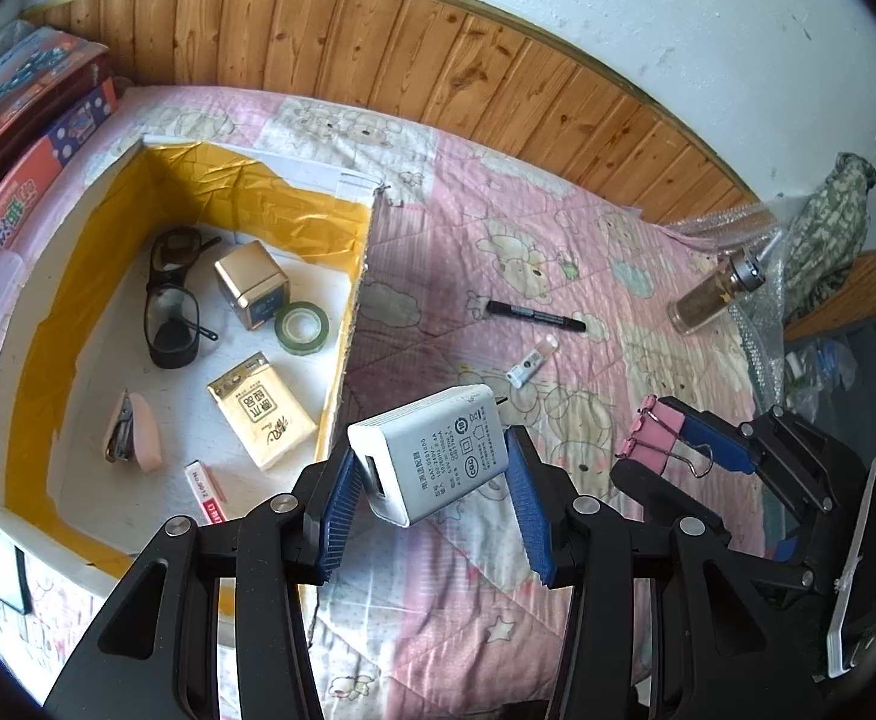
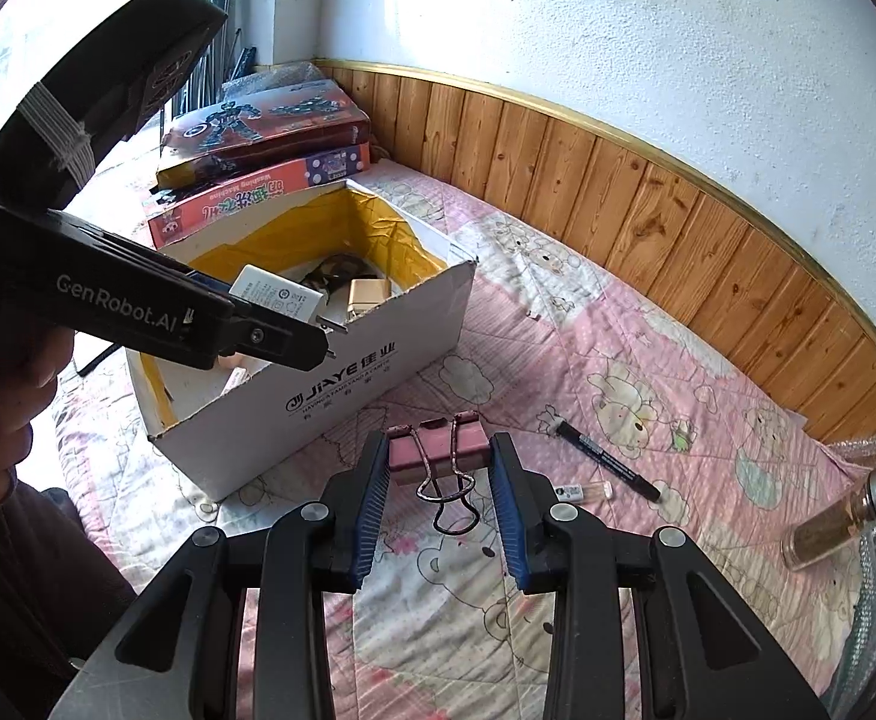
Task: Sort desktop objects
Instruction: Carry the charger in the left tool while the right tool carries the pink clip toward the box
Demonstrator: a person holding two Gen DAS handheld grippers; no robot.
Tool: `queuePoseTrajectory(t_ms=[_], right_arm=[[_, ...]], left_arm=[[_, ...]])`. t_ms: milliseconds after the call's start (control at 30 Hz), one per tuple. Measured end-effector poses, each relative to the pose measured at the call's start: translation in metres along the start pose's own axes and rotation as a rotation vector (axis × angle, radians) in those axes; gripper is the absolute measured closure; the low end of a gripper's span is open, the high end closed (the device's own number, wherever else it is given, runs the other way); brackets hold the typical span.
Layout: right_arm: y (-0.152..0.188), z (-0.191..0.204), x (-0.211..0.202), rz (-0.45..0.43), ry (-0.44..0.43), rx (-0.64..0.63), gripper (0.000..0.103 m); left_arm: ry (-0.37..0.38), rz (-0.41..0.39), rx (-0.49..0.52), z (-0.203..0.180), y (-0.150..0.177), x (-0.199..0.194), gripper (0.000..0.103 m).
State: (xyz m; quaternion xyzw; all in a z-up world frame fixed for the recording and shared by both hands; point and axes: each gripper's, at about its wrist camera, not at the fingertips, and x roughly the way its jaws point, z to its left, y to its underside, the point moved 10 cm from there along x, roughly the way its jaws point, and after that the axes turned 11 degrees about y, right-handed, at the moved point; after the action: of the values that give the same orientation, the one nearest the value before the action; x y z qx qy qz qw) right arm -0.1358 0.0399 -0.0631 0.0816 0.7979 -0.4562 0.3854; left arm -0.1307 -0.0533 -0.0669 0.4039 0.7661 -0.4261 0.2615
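Note:
My left gripper point(image 1: 432, 480) is shut on a white USB charger point(image 1: 438, 462), held just right of the open cardboard box point(image 1: 354, 312); the right wrist view shows that charger point(image 2: 273, 297) over the box point(image 2: 342, 372). My right gripper point(image 2: 439, 468) is shut on a pink binder clip point(image 2: 438, 447), lifted above the quilt; the clip point(image 1: 648, 438) also shows at the right in the left wrist view. In the box lie glasses point(image 1: 171, 294), a gold cube point(image 1: 252, 282), a tape roll point(image 1: 301, 327), a tissue pack point(image 1: 261, 408), a stapler point(image 1: 132, 429) and an eraser point(image 1: 205, 489).
On the pink quilt point(image 2: 558, 360) lie a black marker point(image 2: 609, 461), a small white tube point(image 2: 582, 491) and a brown bottle point(image 2: 840, 516). Toy boxes point(image 2: 270, 138) are stacked behind the cardboard box. A wood-panelled wall point(image 2: 648, 204) borders the far side.

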Motion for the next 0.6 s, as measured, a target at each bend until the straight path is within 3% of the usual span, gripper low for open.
queuePoseTrajectory(t_ms=[600], right_arm=[[-0.055, 0.036, 0.011, -0.065, -0.082, -0.140, 0.068]], left_arm=[[-0.052, -0.026, -0.114, 0.052, -0.005, -0.016, 0.055]])
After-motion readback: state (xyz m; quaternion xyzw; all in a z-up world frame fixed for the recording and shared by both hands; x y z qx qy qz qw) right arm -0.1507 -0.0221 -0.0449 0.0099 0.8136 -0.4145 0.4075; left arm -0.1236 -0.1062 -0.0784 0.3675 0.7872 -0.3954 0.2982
